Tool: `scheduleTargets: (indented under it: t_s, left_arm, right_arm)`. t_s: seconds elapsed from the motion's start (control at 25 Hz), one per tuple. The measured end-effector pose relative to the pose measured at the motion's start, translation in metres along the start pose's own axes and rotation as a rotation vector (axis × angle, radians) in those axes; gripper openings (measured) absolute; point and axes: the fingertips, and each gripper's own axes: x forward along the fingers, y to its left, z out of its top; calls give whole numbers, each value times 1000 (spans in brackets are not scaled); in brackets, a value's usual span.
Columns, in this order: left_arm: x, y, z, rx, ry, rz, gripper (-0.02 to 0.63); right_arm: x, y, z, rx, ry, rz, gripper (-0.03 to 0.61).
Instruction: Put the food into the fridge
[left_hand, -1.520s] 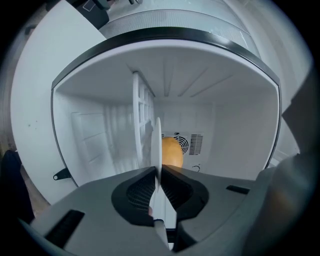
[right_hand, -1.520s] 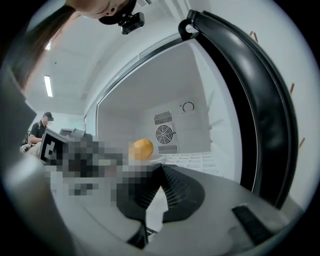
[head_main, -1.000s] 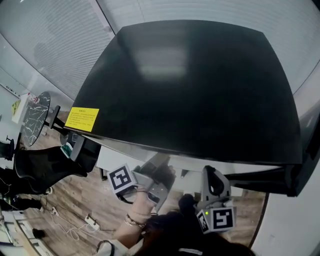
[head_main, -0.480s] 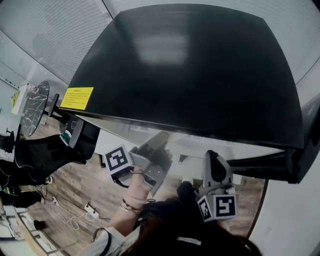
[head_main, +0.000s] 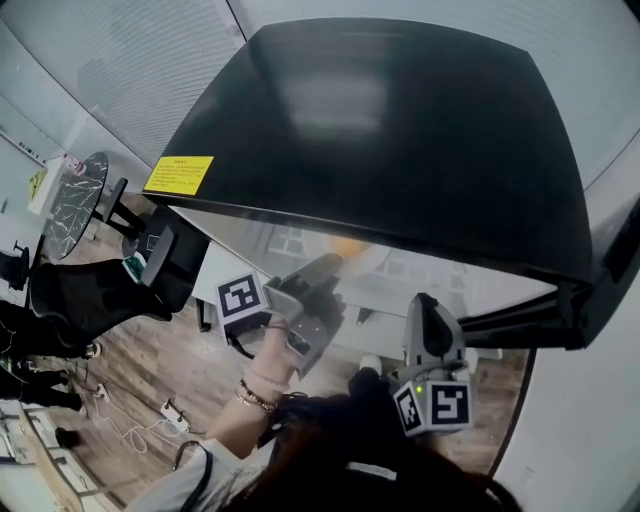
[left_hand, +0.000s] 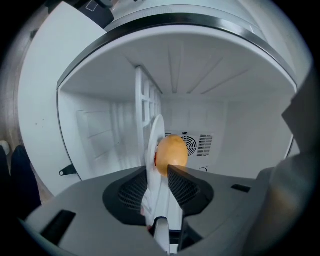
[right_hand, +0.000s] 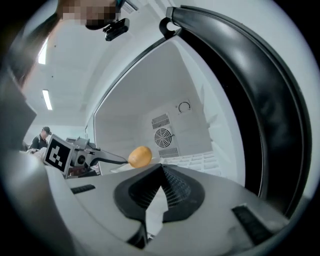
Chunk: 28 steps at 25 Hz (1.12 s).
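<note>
A round orange-yellow piece of food (left_hand: 172, 154) sits at the tips of my left gripper (left_hand: 160, 169), inside the white fridge (left_hand: 100, 135). The left jaws are opening; the food is still between their tips, and a sliver of space shows beside the left pad. From the right gripper view the same food (right_hand: 140, 156) shows at the end of the left gripper's thin fingers (right_hand: 107, 160), level with a white shelf (right_hand: 192, 161). In the head view the food (head_main: 348, 245) glows under the fridge's black top (head_main: 390, 130). My right gripper (right_hand: 161, 168) hangs in front of the fridge, shut and empty.
A fan vent (left_hand: 194, 145) marks the fridge's back wall. A wire shelf (left_hand: 146, 102) runs beside the left gripper. A yellow sticker (head_main: 180, 173) lies on the fridge top. A black office chair (head_main: 90, 300), a round table (head_main: 65, 205) and floor cables (head_main: 165, 410) stand at left.
My left gripper has pushed up and forward into the fridge opening, and the orange food now shows at its tips. The right gripper has stayed about where it was.
</note>
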Motion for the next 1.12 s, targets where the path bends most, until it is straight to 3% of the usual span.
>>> scheduleTargets:
  t_s: [0.52, 0.92, 1.12]
  left_arm:
    - [-8, -5, -11, 6, 14, -54, 169]
    - [-16, 4, -14, -11, 2, -55, 155]
    - [-31, 7, -22, 29, -3, -54, 153]
  right_arm:
    - [-3, 13, 9, -58, -8, 50, -5]
    - [-4, 20, 8, -93, 17, 62, -5]
    - [-12, 28, 6, -107, 19, 58, -5]
